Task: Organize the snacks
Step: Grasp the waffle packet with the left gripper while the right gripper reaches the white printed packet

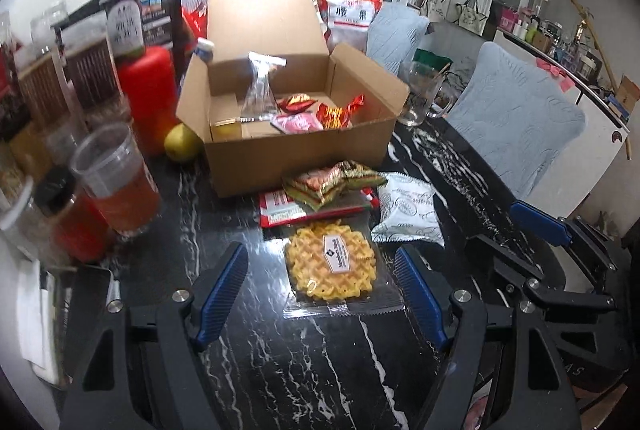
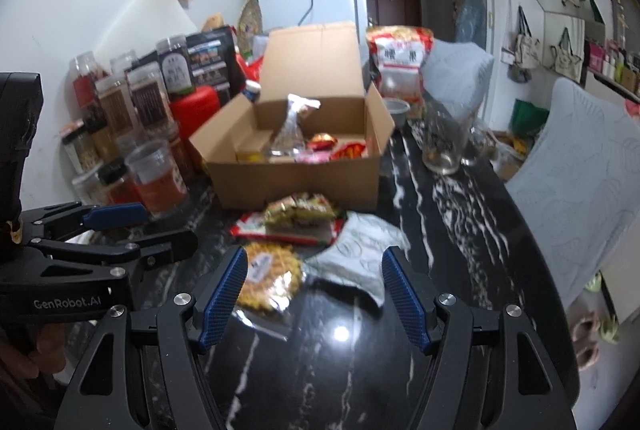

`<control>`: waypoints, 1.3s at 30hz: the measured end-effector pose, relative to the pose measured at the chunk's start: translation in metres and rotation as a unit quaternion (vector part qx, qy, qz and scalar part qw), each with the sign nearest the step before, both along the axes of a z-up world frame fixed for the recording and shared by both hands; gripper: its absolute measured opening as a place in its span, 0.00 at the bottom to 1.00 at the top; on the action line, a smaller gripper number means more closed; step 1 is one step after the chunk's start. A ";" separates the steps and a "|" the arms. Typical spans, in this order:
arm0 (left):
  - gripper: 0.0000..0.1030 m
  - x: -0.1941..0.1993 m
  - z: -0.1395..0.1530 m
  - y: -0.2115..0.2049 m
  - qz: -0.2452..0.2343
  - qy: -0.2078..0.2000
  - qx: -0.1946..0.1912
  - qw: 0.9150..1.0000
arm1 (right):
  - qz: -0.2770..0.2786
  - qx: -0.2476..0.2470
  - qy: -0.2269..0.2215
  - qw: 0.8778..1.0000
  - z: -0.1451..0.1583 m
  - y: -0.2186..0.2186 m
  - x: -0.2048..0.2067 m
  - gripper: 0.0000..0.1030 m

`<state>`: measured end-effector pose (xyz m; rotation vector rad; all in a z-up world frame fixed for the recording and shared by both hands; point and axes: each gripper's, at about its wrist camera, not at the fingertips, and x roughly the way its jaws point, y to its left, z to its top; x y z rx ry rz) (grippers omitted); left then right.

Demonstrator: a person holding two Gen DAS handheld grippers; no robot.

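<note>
Two grippers hover with jaws spread and empty: left gripper point(image 1: 320, 294) over the waffle point(image 1: 331, 268), right gripper point(image 2: 314, 296) near the white packet point(image 2: 360, 254). Beyond lie more packets point(image 1: 320, 195), then the open box point(image 1: 288, 117) holding snacks point(image 1: 320, 111).

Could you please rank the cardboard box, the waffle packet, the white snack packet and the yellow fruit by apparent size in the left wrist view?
1. cardboard box
2. waffle packet and white snack packet: similar, unranked
3. yellow fruit
</note>
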<state>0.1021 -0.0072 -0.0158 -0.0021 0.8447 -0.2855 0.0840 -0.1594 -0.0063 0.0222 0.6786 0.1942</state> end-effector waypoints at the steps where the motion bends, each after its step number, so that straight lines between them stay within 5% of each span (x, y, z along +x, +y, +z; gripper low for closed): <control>1: 0.74 0.001 -0.004 -0.001 0.000 0.005 -0.001 1.000 | -0.002 -0.002 0.005 1.000 -0.004 -0.002 0.001 0.68; 15: 0.74 0.032 -0.054 -0.034 -0.021 0.075 0.010 0.997 | -0.013 -0.002 0.049 0.999 -0.045 -0.027 0.021 0.68; 24: 0.74 0.053 -0.079 -0.054 -0.001 0.091 0.081 0.992 | -0.029 0.015 0.069 0.997 -0.059 -0.048 0.035 0.68; 34: 0.98 0.071 -0.103 -0.046 0.000 0.154 0.041 0.987 | -0.031 0.034 0.084 0.995 -0.067 -0.054 0.045 0.68; 39: 0.99 0.073 -0.107 -0.058 -0.008 0.143 0.083 0.986 | -0.032 0.035 0.088 0.995 -0.069 -0.054 0.047 0.68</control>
